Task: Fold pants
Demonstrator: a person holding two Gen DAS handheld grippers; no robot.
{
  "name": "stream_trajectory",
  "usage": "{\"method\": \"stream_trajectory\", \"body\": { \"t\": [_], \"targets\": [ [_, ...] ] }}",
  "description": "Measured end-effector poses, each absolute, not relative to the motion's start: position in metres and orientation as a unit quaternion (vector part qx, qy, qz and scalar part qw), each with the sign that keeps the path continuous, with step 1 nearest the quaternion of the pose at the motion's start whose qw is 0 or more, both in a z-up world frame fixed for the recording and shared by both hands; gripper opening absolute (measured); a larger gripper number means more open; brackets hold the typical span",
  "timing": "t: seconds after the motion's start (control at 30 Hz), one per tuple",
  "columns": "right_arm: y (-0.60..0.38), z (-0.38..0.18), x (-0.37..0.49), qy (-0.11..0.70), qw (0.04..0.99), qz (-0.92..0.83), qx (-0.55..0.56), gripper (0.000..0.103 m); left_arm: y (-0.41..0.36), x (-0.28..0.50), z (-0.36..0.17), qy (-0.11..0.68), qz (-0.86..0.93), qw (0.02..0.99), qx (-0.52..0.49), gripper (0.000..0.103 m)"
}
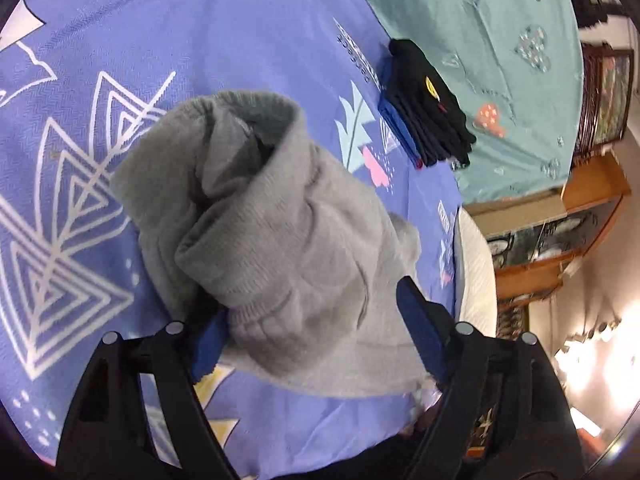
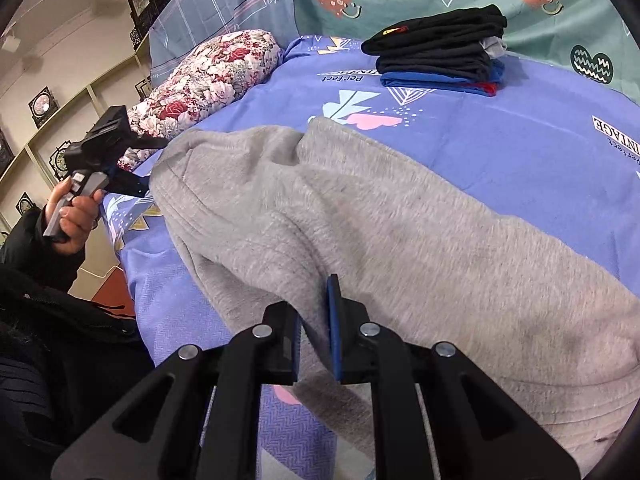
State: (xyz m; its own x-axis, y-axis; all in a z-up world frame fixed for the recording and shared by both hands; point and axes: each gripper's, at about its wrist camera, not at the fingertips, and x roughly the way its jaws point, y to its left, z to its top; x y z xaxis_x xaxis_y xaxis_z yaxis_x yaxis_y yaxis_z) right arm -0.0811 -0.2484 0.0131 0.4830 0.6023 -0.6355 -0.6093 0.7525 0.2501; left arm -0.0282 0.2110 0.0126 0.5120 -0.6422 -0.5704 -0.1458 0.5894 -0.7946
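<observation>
Grey sweatpants (image 2: 360, 216) lie across the purple patterned bed sheet (image 2: 520, 128). In the left wrist view the pants (image 1: 272, 216) hang bunched in front of the camera, with the ribbed waistband toward my left gripper (image 1: 312, 320). Its blue-padded jaws stand wide apart around the waistband, with cloth between them. In the right wrist view my right gripper (image 2: 316, 312) is closed to a narrow gap on a fold of the grey cloth. The left gripper (image 2: 132, 176) also shows at the far end of the pants, held by a hand.
A stack of folded dark clothes (image 2: 440, 60) lies at the far side of the sheet, also seen in the left wrist view (image 1: 428, 104). A floral pillow (image 2: 200, 80) lies at the bed's left. Wooden shelves (image 1: 560, 220) stand beyond the bed edge.
</observation>
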Motion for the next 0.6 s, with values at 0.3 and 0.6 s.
{"method": "stream_trajectory", "body": {
  "t": [0.3, 0.6],
  "targets": [
    [-0.235, 0.032, -0.079, 0.348, 0.859, 0.376, -0.007, 0.012, 0.220, 0.002, 0.110, 0.381, -0.156, 0.841, -0.350, 0.021],
    [-0.222, 0.005, -0.078, 0.392, 0.831, 0.393, -0.029, 0.015, 0.232, -0.022, 0.019, 0.442, -0.133, 0.794, -0.396, 0.027]
  ]
}}
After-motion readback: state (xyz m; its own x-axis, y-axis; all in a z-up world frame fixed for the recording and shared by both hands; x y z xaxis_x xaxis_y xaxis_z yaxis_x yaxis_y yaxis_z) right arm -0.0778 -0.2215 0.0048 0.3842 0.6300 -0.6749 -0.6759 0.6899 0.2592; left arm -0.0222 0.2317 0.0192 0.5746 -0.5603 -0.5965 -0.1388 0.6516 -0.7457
